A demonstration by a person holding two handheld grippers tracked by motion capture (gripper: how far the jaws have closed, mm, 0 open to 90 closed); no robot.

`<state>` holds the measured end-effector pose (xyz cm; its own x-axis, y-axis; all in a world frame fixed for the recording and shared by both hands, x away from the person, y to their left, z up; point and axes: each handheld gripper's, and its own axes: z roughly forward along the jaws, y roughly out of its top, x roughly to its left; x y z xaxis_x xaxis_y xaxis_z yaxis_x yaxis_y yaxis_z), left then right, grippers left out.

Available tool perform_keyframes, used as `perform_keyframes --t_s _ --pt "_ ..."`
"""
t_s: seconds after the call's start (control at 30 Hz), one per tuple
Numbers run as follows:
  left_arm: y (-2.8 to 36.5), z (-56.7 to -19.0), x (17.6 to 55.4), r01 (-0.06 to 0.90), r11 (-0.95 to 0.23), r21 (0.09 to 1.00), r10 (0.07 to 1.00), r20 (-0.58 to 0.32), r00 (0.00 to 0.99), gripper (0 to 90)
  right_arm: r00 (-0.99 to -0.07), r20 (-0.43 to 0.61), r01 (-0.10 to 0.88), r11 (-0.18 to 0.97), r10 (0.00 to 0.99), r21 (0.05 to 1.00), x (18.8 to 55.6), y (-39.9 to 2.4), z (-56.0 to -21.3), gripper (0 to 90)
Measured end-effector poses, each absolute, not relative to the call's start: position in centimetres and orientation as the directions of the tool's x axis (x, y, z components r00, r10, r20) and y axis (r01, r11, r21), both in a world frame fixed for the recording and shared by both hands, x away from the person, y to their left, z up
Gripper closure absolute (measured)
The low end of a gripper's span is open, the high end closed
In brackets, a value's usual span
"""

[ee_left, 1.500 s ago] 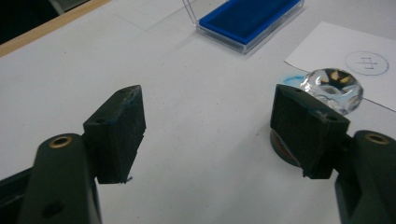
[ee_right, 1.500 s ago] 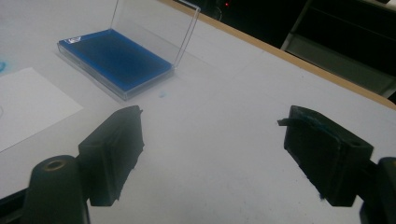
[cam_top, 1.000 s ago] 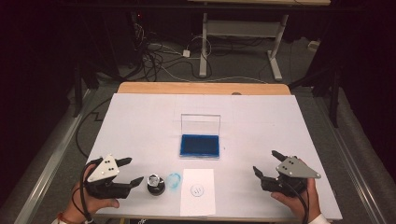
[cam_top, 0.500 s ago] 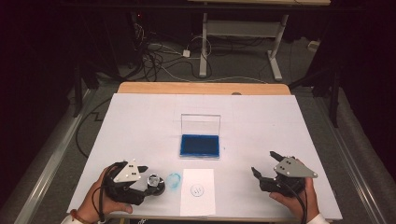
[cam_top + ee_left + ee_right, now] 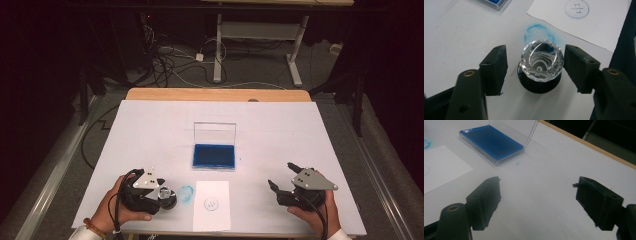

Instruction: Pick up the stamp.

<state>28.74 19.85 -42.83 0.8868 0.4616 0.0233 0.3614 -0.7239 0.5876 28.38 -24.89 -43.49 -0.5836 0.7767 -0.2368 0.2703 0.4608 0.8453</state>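
A stamp (image 5: 541, 61) with a clear faceted knob and a black base stands upright near the table's front left. My left gripper (image 5: 167, 196) has its jaws on either side of that knob and has just been closing. The right pad (image 5: 576, 67) is almost at the knob, while a gap remains at the left pad (image 5: 496, 67). A blue ink pad (image 5: 214, 156) with its clear lid raised lies mid-table. A white paper slip (image 5: 212, 205) bears a round stamped mark. My right gripper (image 5: 280, 175) hovers open and empty at the front right; in its own view the jaws (image 5: 537, 200) frame bare table.
A smeared blue ink ring (image 5: 186, 194) marks the white table cover (image 5: 150, 130) just beyond the stamp. The table's wooden back edge (image 5: 215, 94) faces a dark floor with cables. The front edge runs close under both hands.
My left gripper has slid right along the front edge until its jaws bracket the stamp, and the jaws stand narrower than before. The right gripper has kept still.
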Motion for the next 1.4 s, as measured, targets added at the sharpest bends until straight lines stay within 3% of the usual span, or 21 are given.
perform_keyframes --t_s 0.7,1.4 --pt "19.62 -43.16 29.49 0.363 -0.734 0.574 0.434 -0.014 0.901 53.4 -0.591 -0.236 0.268 0.464 0.771 0.844 28.38 -24.78 -43.54 20.2" --pt "19.58 -43.29 29.26 0.353 -0.731 0.585 0.440 0.008 0.898 54.2 -0.597 -0.234 0.273 0.469 0.767 0.840 28.37 -24.67 -43.66 20.4"
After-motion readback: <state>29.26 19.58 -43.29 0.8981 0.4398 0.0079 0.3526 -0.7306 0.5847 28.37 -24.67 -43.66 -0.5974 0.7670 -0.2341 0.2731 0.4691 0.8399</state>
